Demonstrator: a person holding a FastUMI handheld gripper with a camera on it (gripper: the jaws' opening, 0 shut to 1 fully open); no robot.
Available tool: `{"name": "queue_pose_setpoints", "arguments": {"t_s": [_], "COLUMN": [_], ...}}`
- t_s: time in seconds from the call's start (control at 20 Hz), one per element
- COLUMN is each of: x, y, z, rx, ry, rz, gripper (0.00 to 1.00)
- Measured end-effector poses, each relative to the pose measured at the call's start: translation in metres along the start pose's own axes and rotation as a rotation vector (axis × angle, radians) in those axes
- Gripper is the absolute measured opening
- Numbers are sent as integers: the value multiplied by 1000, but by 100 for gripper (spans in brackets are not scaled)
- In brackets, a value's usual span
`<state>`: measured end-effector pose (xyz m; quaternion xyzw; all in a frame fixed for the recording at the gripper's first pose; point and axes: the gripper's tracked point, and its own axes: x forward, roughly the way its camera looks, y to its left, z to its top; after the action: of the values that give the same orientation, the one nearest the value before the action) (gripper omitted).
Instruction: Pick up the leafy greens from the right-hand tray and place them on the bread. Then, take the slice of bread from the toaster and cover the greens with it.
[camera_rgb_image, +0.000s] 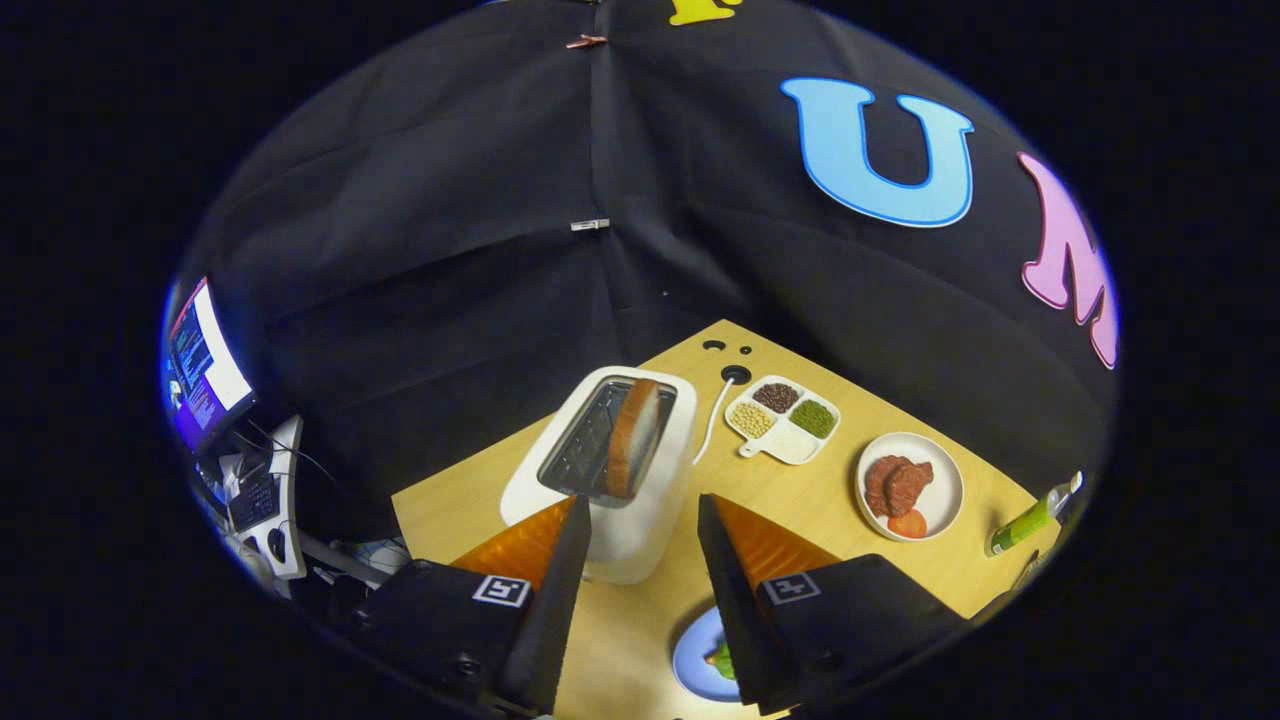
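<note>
A pale wooden worktop carries the whole spread, set against the booth's dark cloth wall. Largest on it is a white two-slot toaster, standing just ahead of the fingers, with a browned slice of bread upright in the slot on its right side and jutting well above the rim. The hand-held gripper hovers above the toaster's near end, fingers spread apart and holding nothing. Beyond and to the right sit a round white plate with reddish-brown meat pieces and a tomato slice and a white divided dish of beans and seeds; a green-and-white bottle lies near the worktop's far right edge. Just under the right finger a pale blue plate peeks out, with a scrap of leafy greens on it; what lies beneath them is hidden. The greens appear already placed, so the toaster bread looks to be the step in hand: the fingers should straddle the slice's flat faces, close gently near its top, and lift straight up clear of the slot.
</note>
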<state>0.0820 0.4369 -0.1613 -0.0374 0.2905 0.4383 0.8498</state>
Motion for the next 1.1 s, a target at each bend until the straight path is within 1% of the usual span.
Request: {"name": "queue_pose_setpoints", "arguments": {"t_s": [0.15, 0.35, 0.5, 0.65, 0.7, 0.8, 0.85, 0.9, 1.0, 1.1], "x": [30, 73, 98, 116, 123, 125, 126, 123, 121, 112], "y": [7, 7, 12, 2, -2, -1, -7, -5, 0, 0], "z": [10, 18, 32, 31, 28, 24, 20, 24, 23, 31], "rx": [-32, -4, 19, 5, 7, 21, 28, 32, 41, 47], "ry": [6, 40, 68, 136, 168, 198, 204, 201, 206, 176], "rz": [-29, -84, -91, -138, -158, -161, -179, -178, -150, -131], "gripper": [69, 69, 69, 70, 68, 37, 22, 19, 16, 16]}}
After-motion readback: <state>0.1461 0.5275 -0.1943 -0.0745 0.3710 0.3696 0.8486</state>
